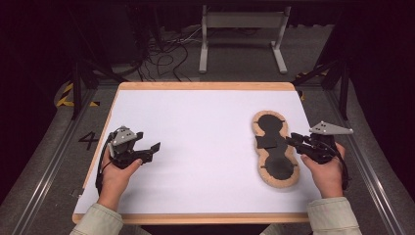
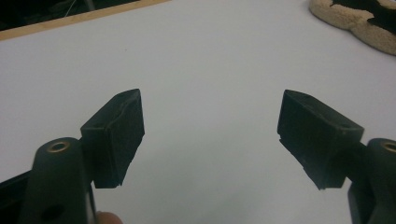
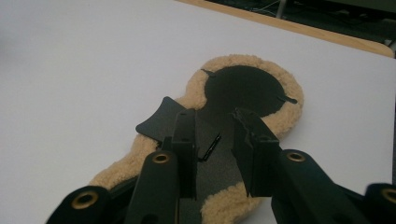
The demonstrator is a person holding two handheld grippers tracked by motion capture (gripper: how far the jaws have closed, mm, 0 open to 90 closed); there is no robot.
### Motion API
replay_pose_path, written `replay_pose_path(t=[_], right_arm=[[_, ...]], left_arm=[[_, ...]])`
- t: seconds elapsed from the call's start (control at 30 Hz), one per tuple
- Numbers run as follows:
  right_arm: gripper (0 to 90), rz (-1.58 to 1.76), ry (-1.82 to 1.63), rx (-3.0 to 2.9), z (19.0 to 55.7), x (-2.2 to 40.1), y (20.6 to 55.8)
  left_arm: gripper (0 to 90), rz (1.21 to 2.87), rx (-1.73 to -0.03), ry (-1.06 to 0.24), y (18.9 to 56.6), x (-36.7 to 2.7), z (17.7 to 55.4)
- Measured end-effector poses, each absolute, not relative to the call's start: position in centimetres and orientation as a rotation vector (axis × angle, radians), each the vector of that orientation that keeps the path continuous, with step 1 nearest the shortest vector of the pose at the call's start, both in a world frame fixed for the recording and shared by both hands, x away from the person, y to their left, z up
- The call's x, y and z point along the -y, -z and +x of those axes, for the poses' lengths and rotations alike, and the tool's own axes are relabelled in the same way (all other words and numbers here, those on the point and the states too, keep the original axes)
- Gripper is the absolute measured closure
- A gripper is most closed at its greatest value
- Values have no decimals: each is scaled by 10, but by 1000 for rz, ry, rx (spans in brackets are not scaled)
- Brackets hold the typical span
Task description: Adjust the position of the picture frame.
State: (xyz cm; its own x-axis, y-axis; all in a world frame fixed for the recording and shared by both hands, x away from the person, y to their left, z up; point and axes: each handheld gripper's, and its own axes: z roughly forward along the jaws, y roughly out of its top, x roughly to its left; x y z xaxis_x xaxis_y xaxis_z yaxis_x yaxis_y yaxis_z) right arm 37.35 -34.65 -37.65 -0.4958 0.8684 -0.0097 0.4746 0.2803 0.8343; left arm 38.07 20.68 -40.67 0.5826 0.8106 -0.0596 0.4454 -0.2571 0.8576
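A figure-eight pad lies on the right half of the white tabletop, which has a light wooden rim. The pad has a tan, fleecy border that looks like sheepskin, and two round, smooth matte-black panels joined by a narrow waist. A thin black flap juts from the waist over the fleece. The right gripper reaches the waist from the right; in the right gripper view its blocky black jaws stand partly closed just above the dark panel, and whether they pinch anything cannot be told. The left gripper rests well apart on the bare tabletop, jaws wide with nothing between them.
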Motion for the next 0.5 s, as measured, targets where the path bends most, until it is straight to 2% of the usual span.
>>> replay_pose_path(t=[0.3, 0.5], right_arm=[[699, 1225, -1119, -2082, 370, 353, 376], [736, 1267, -1098, -2095, 373, 360, 380]], left_arm=[[239, 1915, -981, -481, 407, -204, 369], [237, 1938, -987, -451, 413, -204, 367]])
